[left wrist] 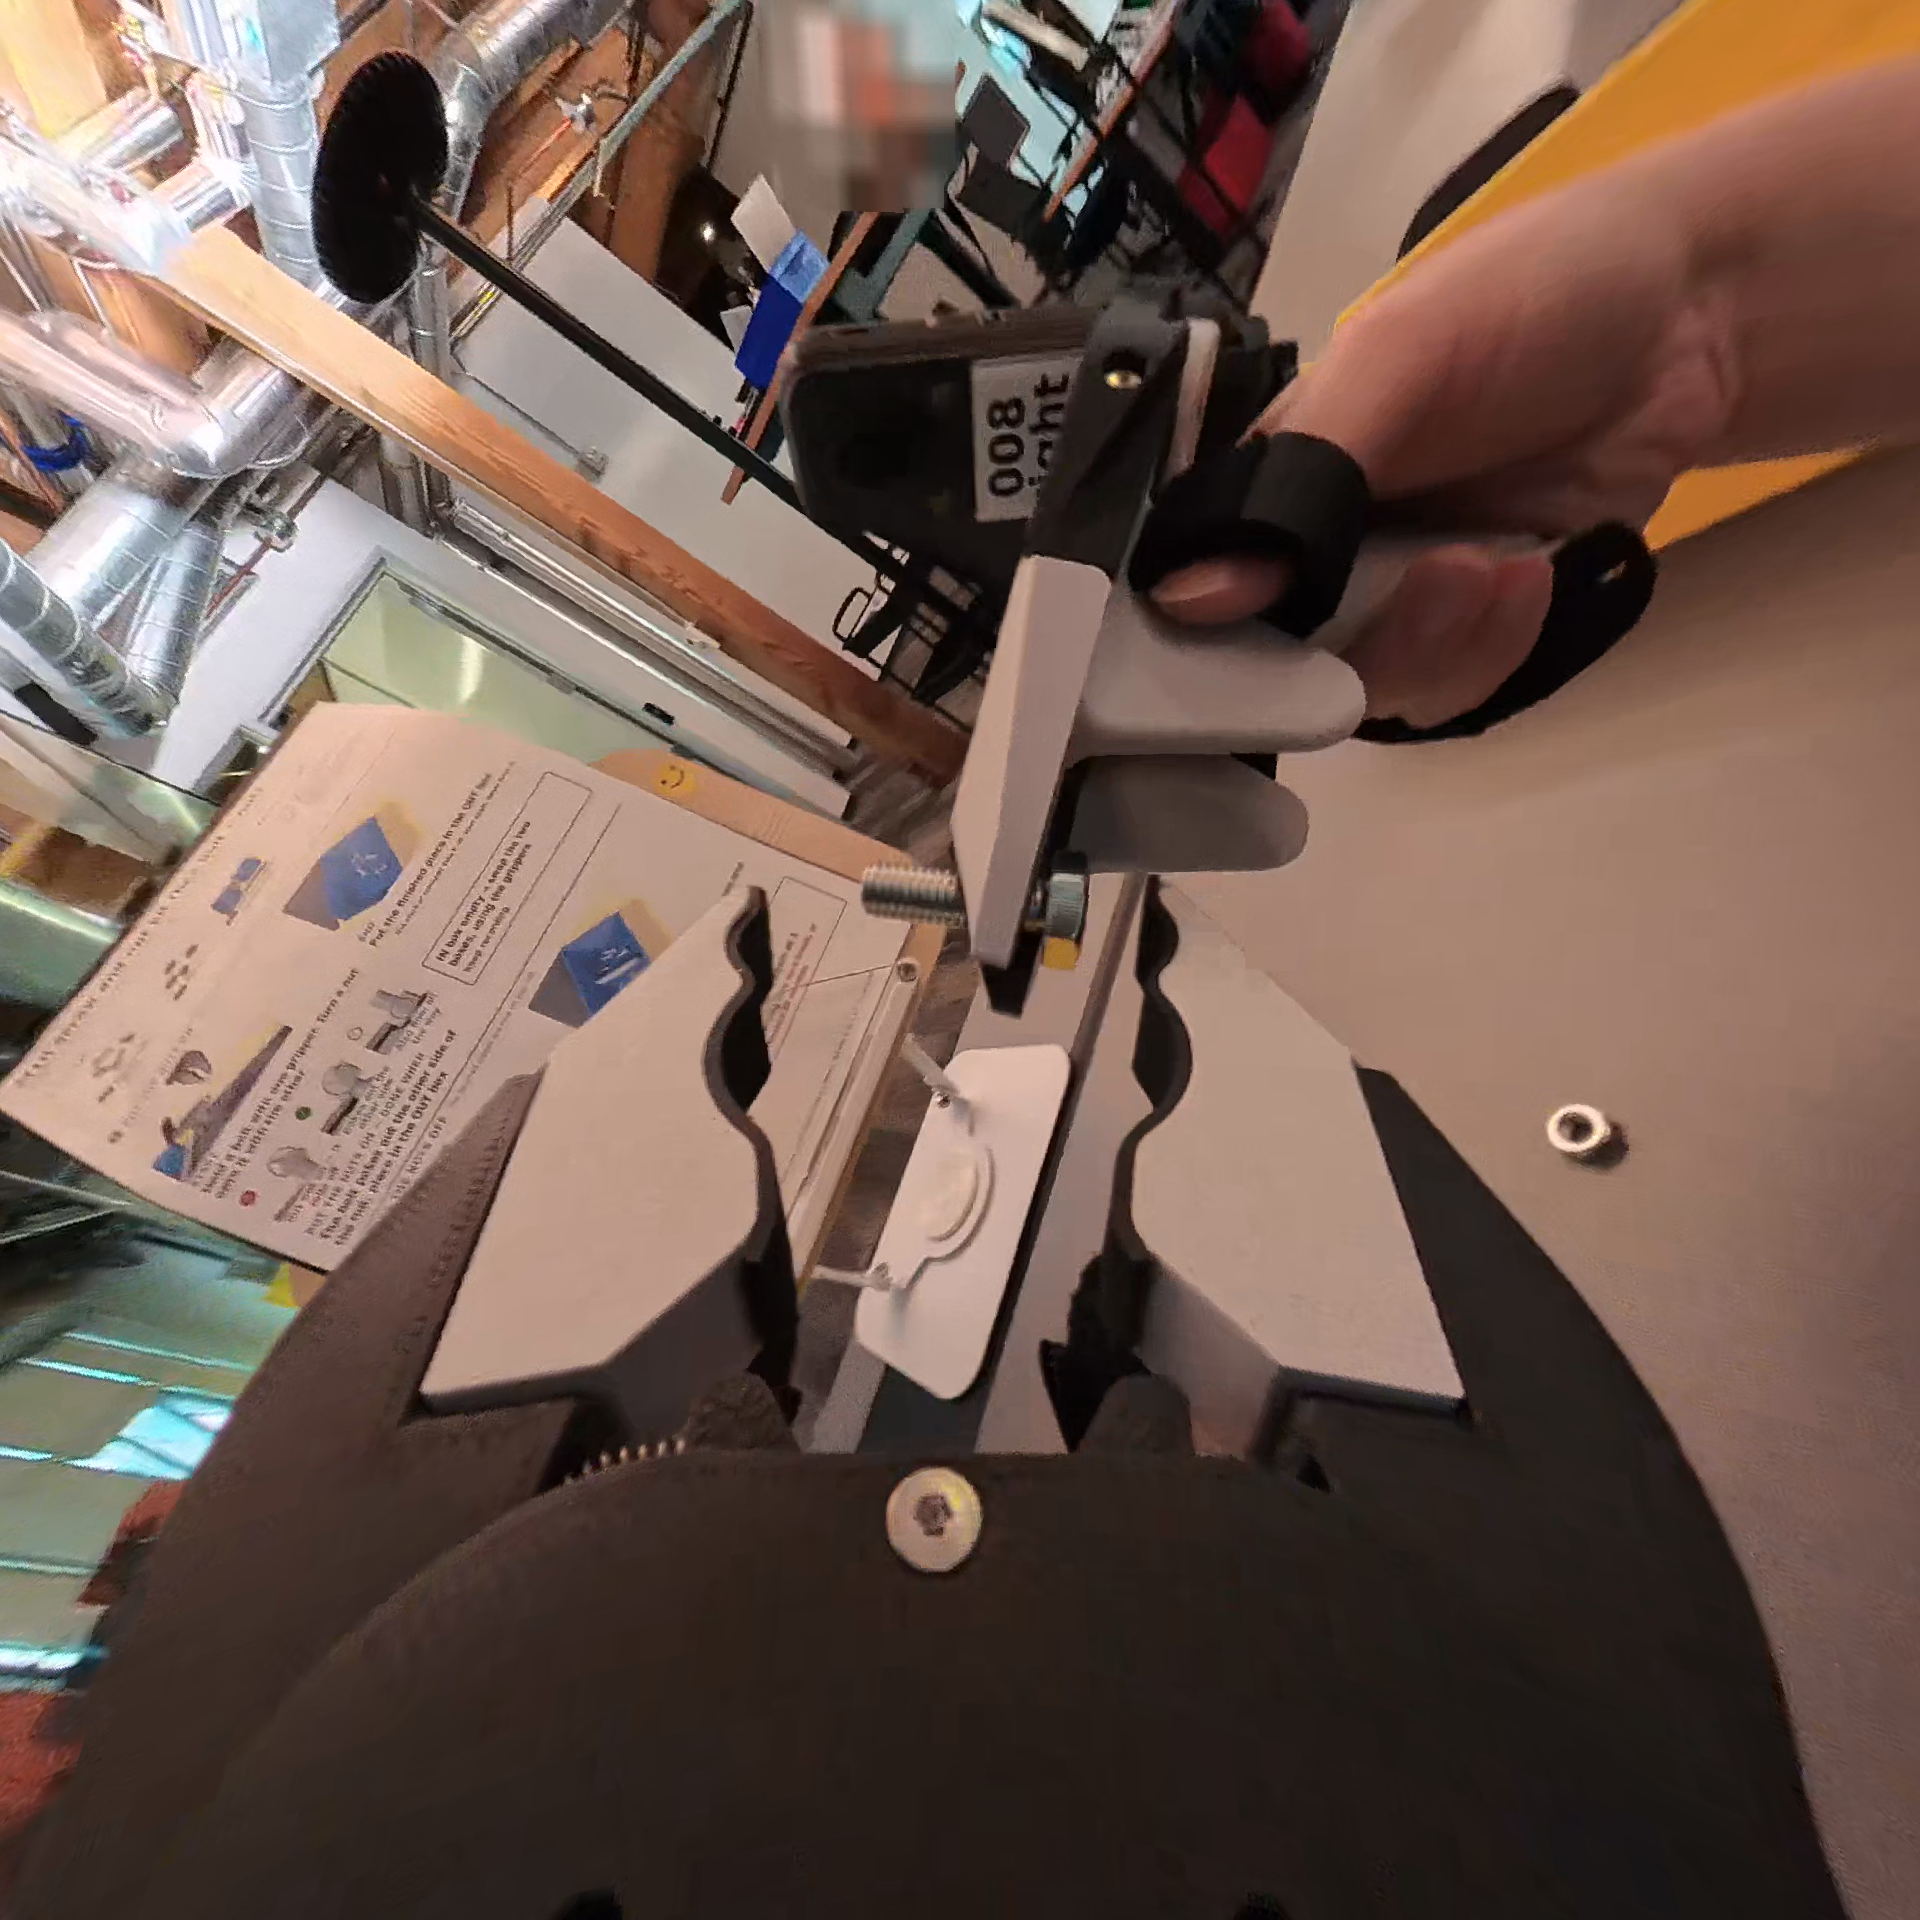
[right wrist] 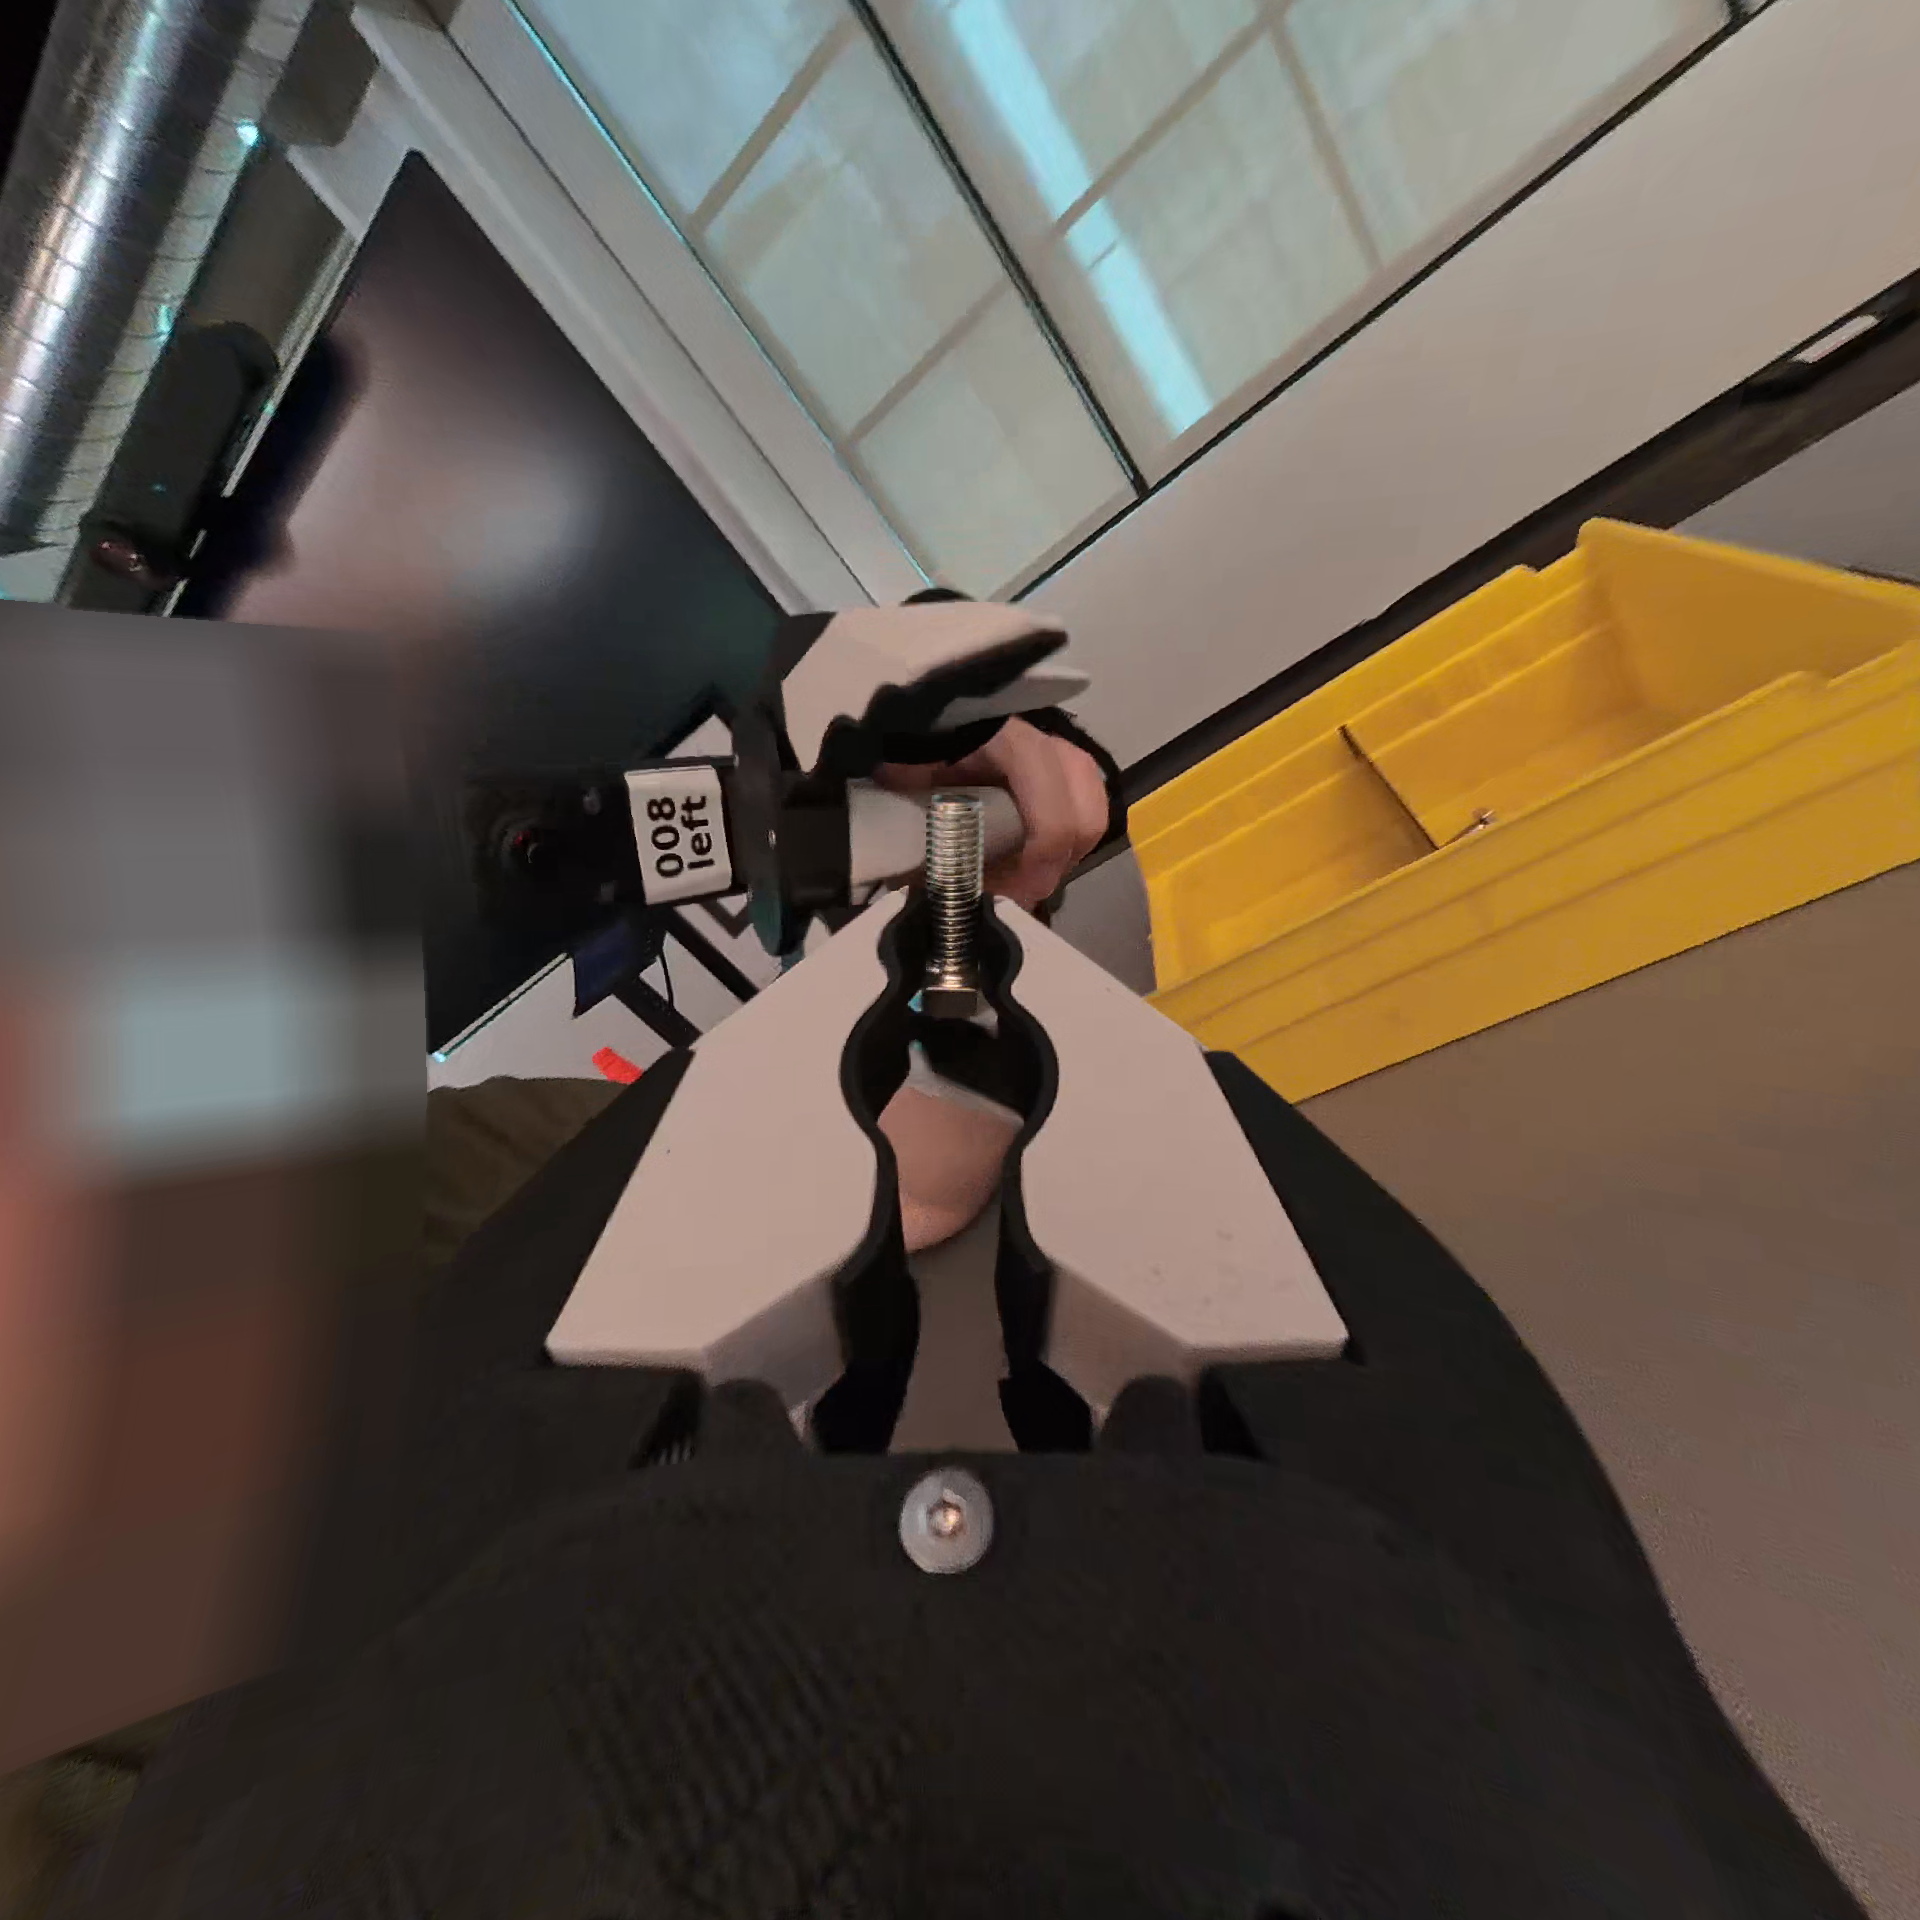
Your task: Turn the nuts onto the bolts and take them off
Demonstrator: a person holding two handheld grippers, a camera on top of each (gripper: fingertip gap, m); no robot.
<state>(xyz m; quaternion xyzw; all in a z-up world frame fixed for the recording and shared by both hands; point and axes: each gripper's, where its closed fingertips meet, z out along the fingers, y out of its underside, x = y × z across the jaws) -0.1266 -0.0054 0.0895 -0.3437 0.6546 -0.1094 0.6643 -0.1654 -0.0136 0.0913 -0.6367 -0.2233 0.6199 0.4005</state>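
My right gripper [right wrist: 948, 914] is shut on a silver bolt [right wrist: 948, 883], gripped near its hex head with the bare threaded end sticking out past the fingertips. In the left wrist view the same bolt [left wrist: 909, 891] pokes out to the left of the right gripper [left wrist: 1023, 904], just above and ahead of my left gripper [left wrist: 951, 925]. My left gripper is open and empty, its grey fingers [left wrist: 644, 1143] spread wide. A loose silver nut [left wrist: 1584, 1129] lies on the grey table to the right of the left gripper. The left gripper shows farther off in the right wrist view [right wrist: 935, 675], behind the bolt.
A printed instruction sheet [left wrist: 364, 966] on a cardboard board stands at the left. A white card [left wrist: 961, 1216] lies at the table edge between my left fingers. A yellow bin [right wrist: 1558, 769] sits on the table at the right. A person's hand [left wrist: 1558, 416] holds the right gripper. Between my left fingertips and the loose silver nut [left wrist: 1584, 1129] there is roughly 20 cm.
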